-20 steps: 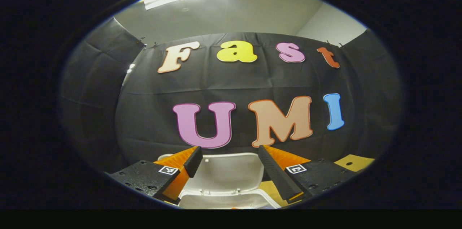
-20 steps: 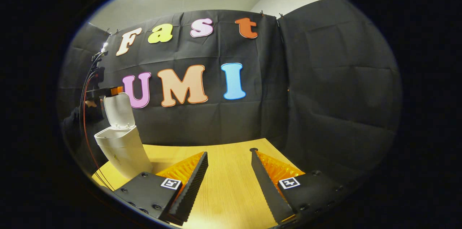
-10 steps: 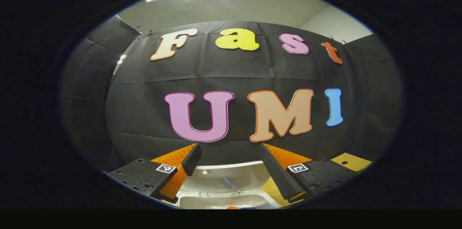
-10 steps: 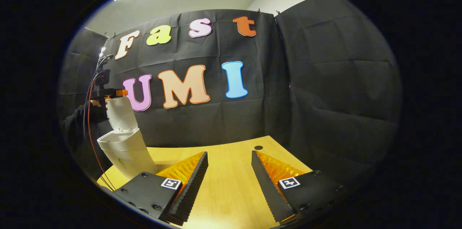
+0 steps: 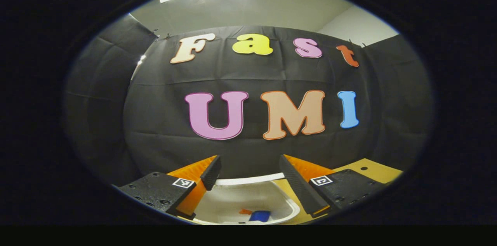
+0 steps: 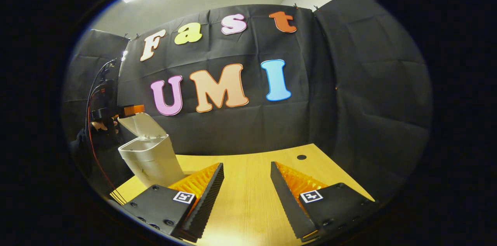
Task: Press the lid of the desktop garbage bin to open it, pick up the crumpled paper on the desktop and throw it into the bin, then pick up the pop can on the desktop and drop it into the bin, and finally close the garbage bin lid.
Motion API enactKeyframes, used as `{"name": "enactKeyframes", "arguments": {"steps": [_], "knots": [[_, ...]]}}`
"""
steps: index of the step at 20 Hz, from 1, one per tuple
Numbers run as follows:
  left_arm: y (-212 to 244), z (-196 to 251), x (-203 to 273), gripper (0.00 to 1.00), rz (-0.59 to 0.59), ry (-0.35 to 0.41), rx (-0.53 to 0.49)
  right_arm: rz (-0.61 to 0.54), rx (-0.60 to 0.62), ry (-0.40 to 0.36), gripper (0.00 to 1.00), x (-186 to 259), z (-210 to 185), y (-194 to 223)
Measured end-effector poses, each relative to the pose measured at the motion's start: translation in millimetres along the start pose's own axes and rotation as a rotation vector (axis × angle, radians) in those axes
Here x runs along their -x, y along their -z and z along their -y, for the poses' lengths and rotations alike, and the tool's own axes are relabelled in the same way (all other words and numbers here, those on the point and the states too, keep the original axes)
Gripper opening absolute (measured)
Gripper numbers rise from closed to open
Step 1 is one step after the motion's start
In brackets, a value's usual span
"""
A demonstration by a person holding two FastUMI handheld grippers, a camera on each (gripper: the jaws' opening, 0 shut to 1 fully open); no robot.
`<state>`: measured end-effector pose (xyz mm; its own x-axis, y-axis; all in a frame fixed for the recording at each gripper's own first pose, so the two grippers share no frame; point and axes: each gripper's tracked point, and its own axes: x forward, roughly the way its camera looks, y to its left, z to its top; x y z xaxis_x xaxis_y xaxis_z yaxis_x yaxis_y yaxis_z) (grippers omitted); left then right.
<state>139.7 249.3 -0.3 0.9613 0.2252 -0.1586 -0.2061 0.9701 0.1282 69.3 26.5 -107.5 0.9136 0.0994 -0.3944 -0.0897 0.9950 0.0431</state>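
Looking along your left gripper, you see its 2 fingers apart, holding nothing, just above the white garbage bin. Inside the bin lie a blue thing and a small orange bit; I cannot tell what they are. The lid is tilted partly over the bin. Your right gripper is well apart from the bin, fingers apart, over the wooden desktop.
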Motion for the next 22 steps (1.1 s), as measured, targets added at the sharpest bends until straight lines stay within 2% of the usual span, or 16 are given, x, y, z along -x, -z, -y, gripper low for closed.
{"name": "enactKeyframes", "arguments": {"steps": [6,8,9,10,11,12,13,15,16,18,22], "knots": [[98.4,-4.2,23.9,0.93,-0.188,-0.047,0.006,-0.069,0.038,-0.043,0.83,-13.7,-15.3,22.0],[117.6,-3.8,28.0,0.94,-0.219,-0.061,0.011,-0.084,0.057,-0.055,0.83,-17.6,-19.0,26.7],[117.2,-3.8,27.9,0.88,-0.189,-0.064,0.001,-0.092,0.062,-0.063,0.83,-20.1,-20.7,31.7],[117.8,-2.3,29.8,0.95,-0.144,-0.07,-0.009,-0.1,0.061,-0.076,0.83,-21.9,-23.7,36.9],[123.9,-1.9,29.4,0.94,-0.127,-0.068,-0.027,-0.117,0.055,-0.093,0.83,-23.1,-27.5,45.3],[112.4,0.3,30.6,0.95,-0.062,-0.068,0.036,-0.132,0.049,-0.112,0.83,-24.5,-32.9,52.8],[111.1,5.1,31.3,0.94,-0.056,-0.055,0.001,-0.147,0.051,-0.123,0.83,-24.9,-34.7,62.5],[122.2,4.4,27.6,0.94,-0.074,-0.046,0.021,-0.169,0.05,-0.145,0.83,-26.7,-39.9,70.0],[116.9,6.2,27.6,0.96,-0.07,-0.037,0.014,-0.172,0.042,-0.151,0.83,-26.7,-41.5,68.2],[110.8,11.3,27.0,0.93,-0.087,-0.021,0.016,-0.146,0.023,-0.164,0.84,-27.9,-40.9,52.0],[70.5,34.9,37.3,0.93,-0.052,-0.009,-0.009,-0.039,0.015,-0.165,0.84,-22.9,-28.5,5.4]]}}
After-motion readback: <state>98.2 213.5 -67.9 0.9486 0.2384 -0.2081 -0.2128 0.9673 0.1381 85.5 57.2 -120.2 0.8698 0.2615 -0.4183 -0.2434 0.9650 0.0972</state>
